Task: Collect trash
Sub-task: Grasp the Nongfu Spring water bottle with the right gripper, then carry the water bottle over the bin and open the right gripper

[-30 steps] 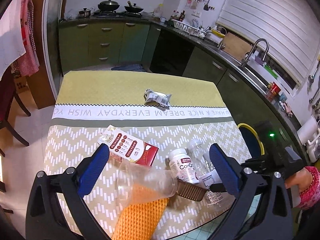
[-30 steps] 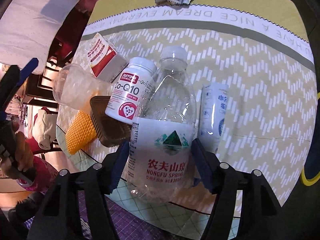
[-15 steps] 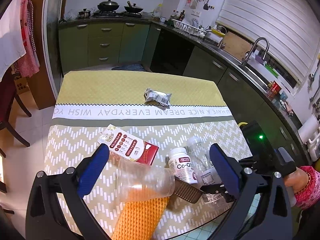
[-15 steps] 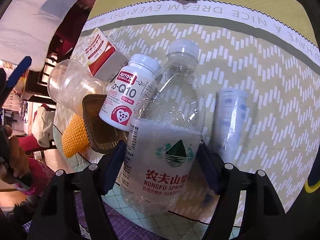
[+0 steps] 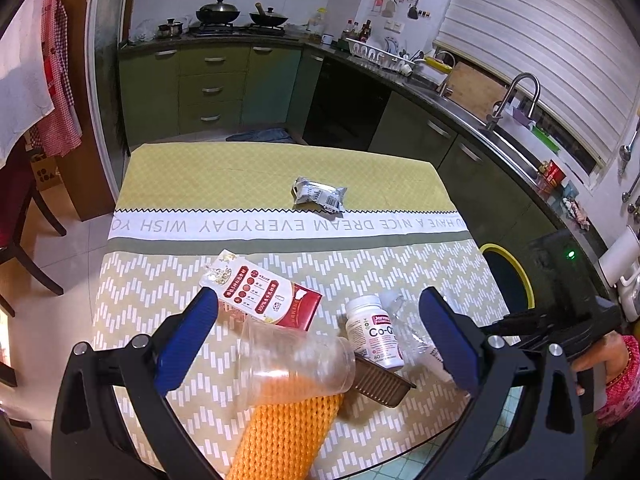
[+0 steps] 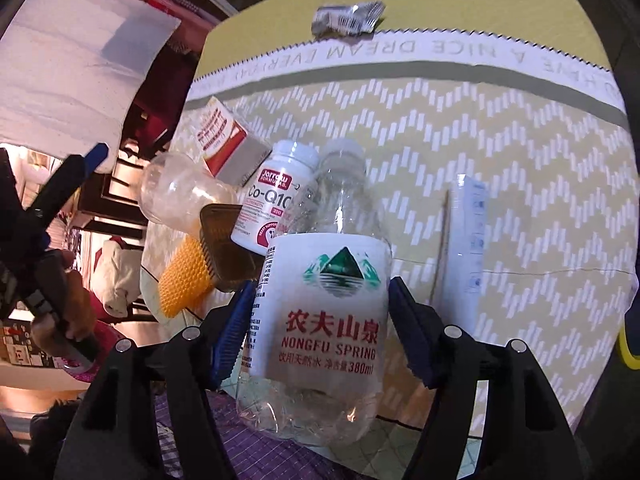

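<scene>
My right gripper (image 6: 320, 286) is shut on a clear Nongfu Spring water bottle (image 6: 324, 320), its blue pads pressing the labelled body. The bottle is tilted, cap toward the table, base hanging past the near edge. Beside its neck lies a white Co-Q10 pill bottle (image 6: 276, 196). My left gripper (image 5: 318, 300) hangs open over a clear plastic cup (image 5: 296, 360), an orange foam mesh sleeve (image 5: 280, 432) and a brown plastic tray (image 5: 380, 378). A red and white carton (image 5: 264, 296) lies just beyond them. A silver wrapper (image 5: 318, 194) sits farther back.
A white packet (image 6: 470, 240) lies on the tablecloth (image 5: 200, 180) right of the bottle. A yellow-rimmed bin (image 5: 516, 276) stands beside the table's right edge. Green kitchen cabinets and a sink counter run behind and to the right; a dark chair stands at the left.
The right gripper has lifted the water bottle up and back toward the near edge, away from the white packet. The left gripper has stayed where it was.
</scene>
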The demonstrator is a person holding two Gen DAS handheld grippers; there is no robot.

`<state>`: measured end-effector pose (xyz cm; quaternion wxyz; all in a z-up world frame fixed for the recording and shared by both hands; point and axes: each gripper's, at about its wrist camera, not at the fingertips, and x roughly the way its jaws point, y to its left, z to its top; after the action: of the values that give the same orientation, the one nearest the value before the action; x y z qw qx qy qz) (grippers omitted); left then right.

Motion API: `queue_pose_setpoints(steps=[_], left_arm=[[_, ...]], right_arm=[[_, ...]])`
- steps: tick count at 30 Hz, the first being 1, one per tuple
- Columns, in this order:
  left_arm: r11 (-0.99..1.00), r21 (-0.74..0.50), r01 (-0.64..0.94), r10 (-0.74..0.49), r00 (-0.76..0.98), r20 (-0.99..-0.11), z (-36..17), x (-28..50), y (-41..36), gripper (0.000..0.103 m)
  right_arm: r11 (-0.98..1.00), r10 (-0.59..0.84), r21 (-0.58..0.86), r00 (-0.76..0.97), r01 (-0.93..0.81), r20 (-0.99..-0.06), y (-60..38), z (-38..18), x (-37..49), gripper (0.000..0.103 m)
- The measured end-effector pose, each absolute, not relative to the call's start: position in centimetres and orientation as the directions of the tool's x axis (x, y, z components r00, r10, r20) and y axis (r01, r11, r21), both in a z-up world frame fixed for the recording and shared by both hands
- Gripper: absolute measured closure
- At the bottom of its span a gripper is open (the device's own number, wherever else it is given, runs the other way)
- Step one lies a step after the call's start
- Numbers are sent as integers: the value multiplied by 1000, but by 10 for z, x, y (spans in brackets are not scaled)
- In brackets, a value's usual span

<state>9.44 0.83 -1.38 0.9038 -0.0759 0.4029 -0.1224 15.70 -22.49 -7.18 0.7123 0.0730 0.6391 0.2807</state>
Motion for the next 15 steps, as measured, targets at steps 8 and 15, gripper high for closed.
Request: queue_pose_setpoints(steps=[8,15], left_arm=[[960,-219,173,-278,645,-712,-10,95,3,7],[962,-216,169,-273,649,-710,-10,95,3,7]], right_arm=[[831,499,464,43,-307,-865,-235,-65,155,37],[828,505,464,60,-314,-861,-240,-58,150,37]])
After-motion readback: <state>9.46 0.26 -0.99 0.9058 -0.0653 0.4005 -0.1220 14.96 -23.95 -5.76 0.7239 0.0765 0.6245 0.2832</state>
